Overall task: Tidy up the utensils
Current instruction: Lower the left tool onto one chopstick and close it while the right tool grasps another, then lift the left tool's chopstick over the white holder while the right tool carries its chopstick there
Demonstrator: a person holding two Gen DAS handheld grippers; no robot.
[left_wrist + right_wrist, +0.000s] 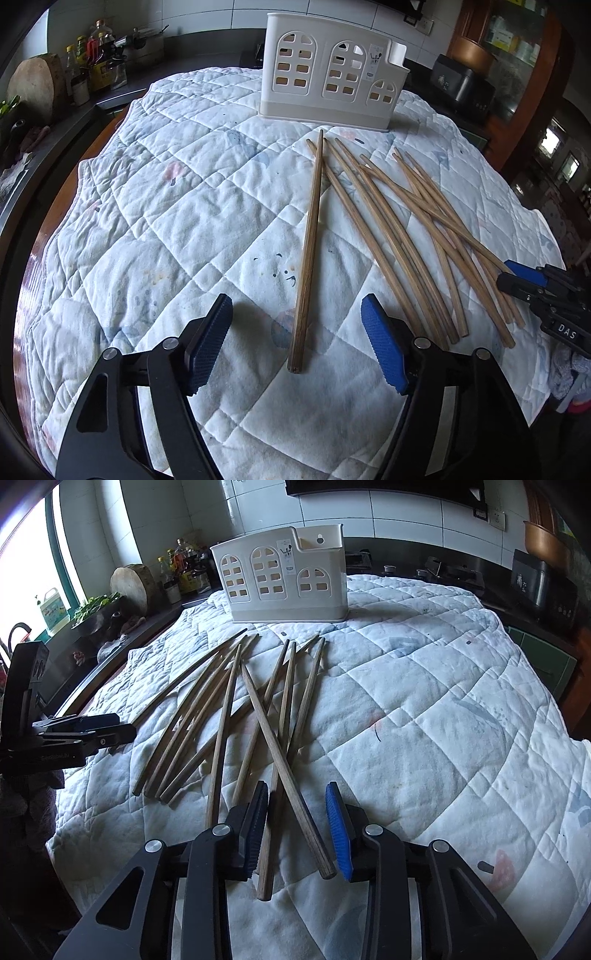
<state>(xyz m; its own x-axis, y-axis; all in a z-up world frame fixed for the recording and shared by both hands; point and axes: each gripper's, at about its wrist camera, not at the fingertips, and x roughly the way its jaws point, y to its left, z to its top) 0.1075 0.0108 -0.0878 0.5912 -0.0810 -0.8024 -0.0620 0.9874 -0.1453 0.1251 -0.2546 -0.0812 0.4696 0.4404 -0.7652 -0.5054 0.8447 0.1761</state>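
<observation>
All the wooden chopsticks (236, 716) lie loose on the quilted cloth (424, 709); the white holder (284, 590) behind looks empty (nothing sorted yet). Right gripper (297, 830) straddles two crossed sticks, jaws apart; left gripper (295, 343) straddles one, jaws apart.

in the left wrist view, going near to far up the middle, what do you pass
left gripper → lone chopstick lying apart on the quilt → white utensil holder → tiled wall
</observation>
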